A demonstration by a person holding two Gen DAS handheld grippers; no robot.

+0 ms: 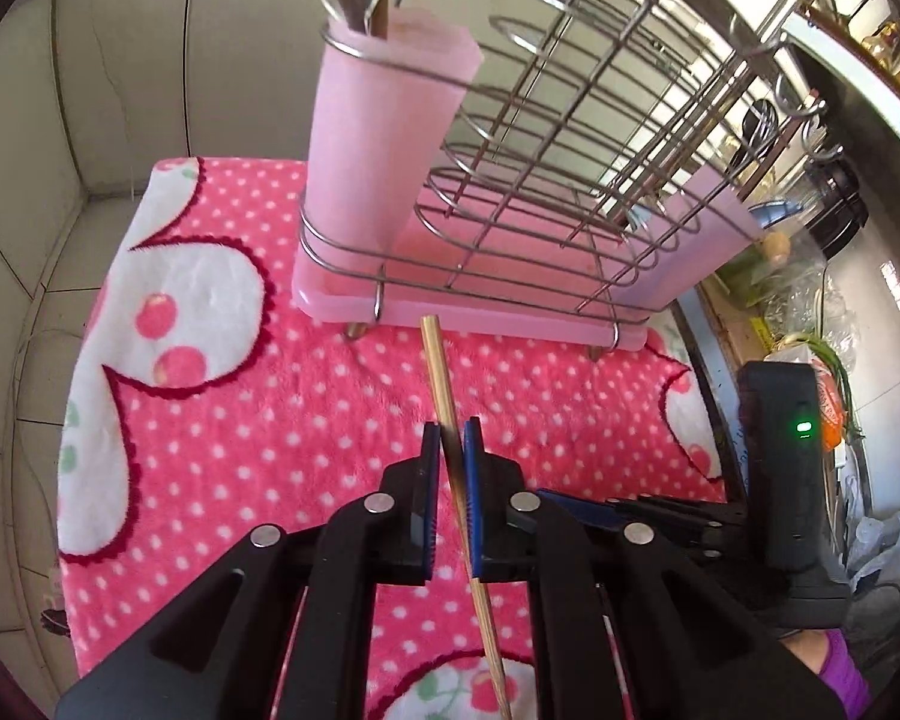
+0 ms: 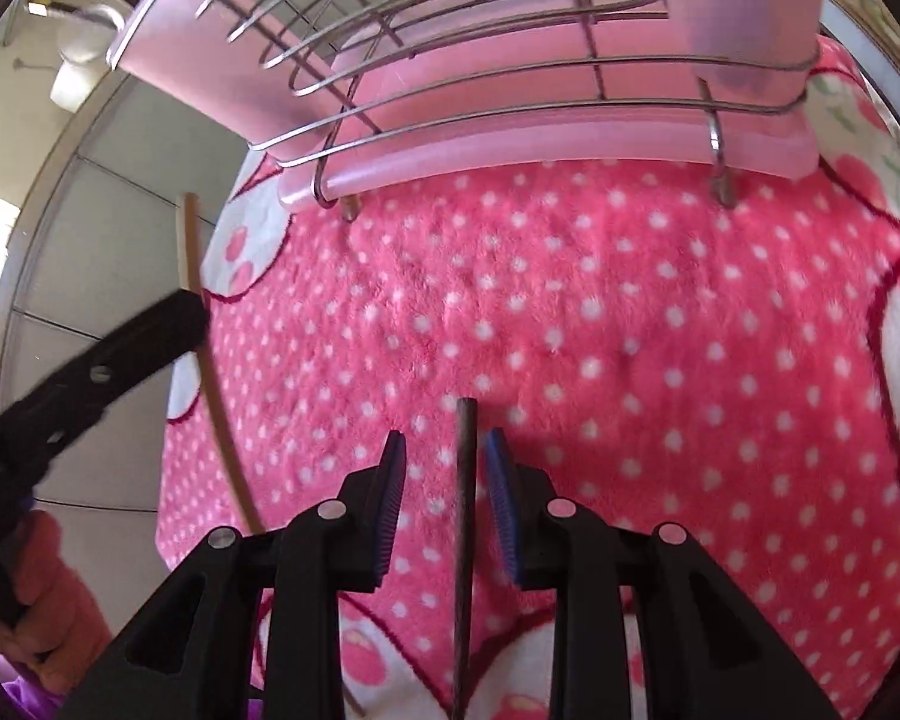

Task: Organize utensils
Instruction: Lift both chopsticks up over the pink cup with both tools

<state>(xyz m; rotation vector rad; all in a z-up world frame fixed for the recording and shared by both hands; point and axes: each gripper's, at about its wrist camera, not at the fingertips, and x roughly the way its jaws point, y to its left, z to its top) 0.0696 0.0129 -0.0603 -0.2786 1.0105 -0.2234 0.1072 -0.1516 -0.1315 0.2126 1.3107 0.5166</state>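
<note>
Holding: one chopstick per gripper — pickup looks done, transfer step in hand.
Left gripper [image 1: 452, 438]: jaws narrow, pinched on light bamboo chopstick [image 1: 444, 396]; stick runs up past the pads, blunt end toward the rack base, thin end trailing back under the gripper.
Right gripper [image 2: 444, 450]: jaws partway apart, dark chopstick [image 2: 465, 480] between them, lying close to the right pad; can't tell if the pads really press on it.
Rack [image 1: 570, 120]: wire dish rack on pink tray, on polka-dot cloth [image 1: 222, 420] over the counter, just ahead of both grippers.
Target (judged): pink utensil cup [image 1: 378, 138] at rack's left end, already w/ utensils standing in it.
Next move calls for: lift left stick higher, tip it near upright, line up over cup mouth — then release; right follows.
Risk: long stick may pivot in the pads or catch on the wire rim.
</note>
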